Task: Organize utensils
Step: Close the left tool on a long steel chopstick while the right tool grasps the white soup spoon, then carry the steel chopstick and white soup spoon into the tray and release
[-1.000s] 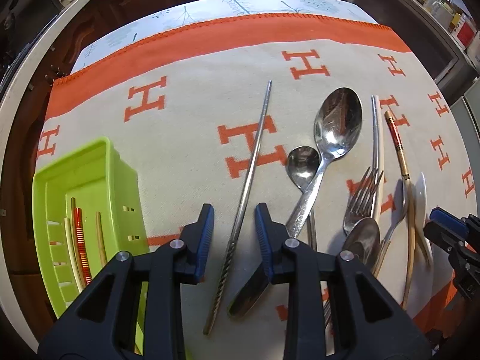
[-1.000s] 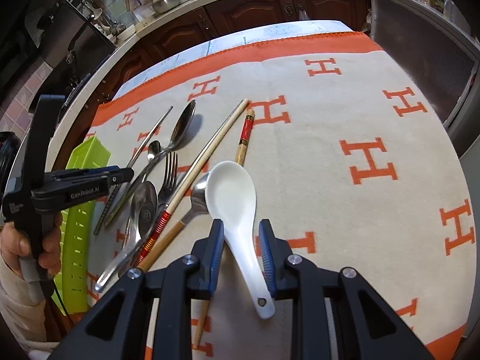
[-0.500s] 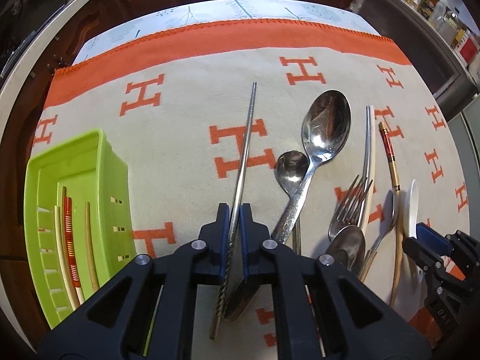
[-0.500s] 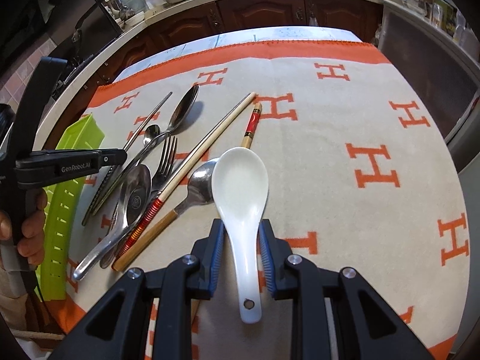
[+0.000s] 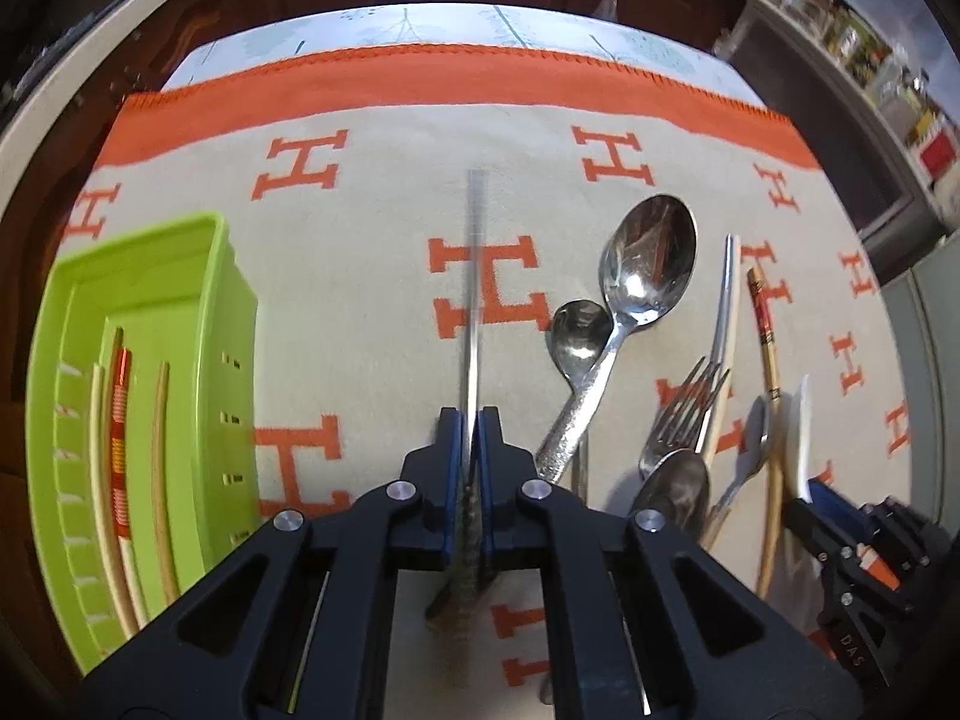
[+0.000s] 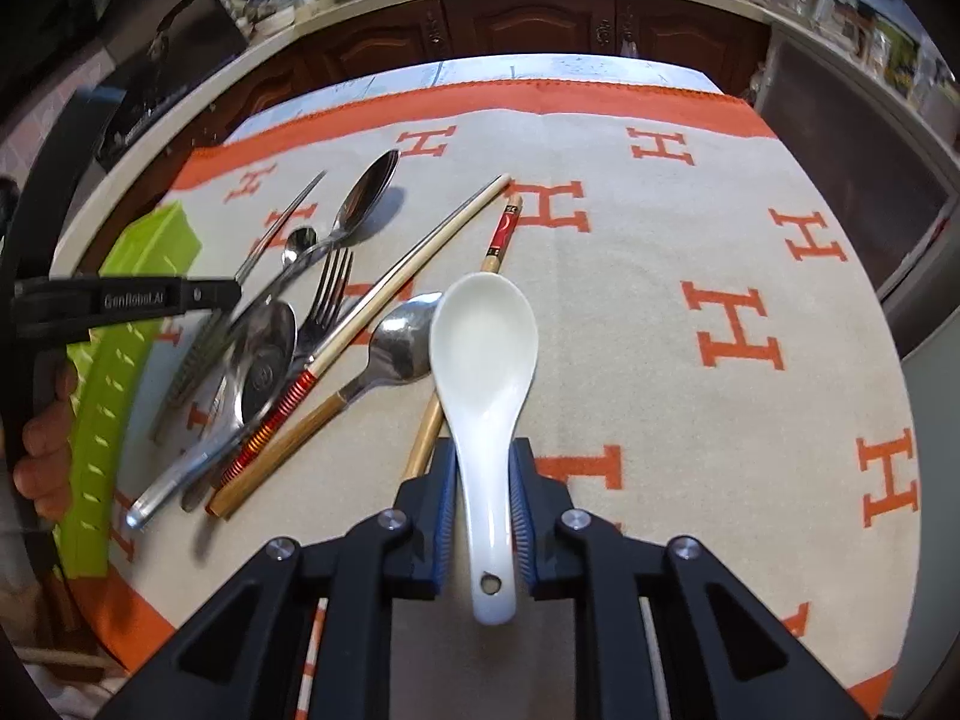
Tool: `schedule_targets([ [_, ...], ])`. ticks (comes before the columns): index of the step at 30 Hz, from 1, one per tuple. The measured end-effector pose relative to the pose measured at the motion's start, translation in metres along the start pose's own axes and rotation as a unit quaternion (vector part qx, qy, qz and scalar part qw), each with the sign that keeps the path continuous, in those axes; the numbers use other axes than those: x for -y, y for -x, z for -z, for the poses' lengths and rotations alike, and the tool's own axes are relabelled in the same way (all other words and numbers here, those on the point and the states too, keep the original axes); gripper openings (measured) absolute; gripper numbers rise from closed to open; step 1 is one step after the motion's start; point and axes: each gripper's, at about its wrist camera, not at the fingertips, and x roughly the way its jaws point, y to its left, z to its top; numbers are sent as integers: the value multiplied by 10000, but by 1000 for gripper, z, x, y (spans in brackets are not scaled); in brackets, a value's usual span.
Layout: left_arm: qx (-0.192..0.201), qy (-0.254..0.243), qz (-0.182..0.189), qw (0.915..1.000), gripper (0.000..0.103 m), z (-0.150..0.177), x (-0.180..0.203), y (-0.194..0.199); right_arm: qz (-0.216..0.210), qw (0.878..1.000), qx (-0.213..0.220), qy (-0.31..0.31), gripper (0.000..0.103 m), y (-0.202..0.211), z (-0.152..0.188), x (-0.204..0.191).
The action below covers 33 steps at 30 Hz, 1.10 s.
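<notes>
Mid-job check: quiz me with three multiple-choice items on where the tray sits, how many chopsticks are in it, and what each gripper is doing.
1. From the left gripper, the green tray lies: A left, B right, C straight ahead.
2. Chopsticks lying in the tray: A one, B three, C six.
3. The right gripper is: A open over the fork, B closed on nothing, C closed on the white spoon.

Answers: 1 A, the tray fills the left-wrist view's left side. 2 B, three sticks lie side by side. 3 C, both pads press the spoon's handle; the left gripper clamps the metal chopstick.
</notes>
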Motion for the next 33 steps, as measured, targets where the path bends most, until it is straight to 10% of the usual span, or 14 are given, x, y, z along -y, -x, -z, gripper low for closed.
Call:
schedule_targets([
  [33, 1240, 664, 445, 9891, 3, 65, -72, 162, -1082, 9865, 1154, 433, 5, 89, -32, -89],
])
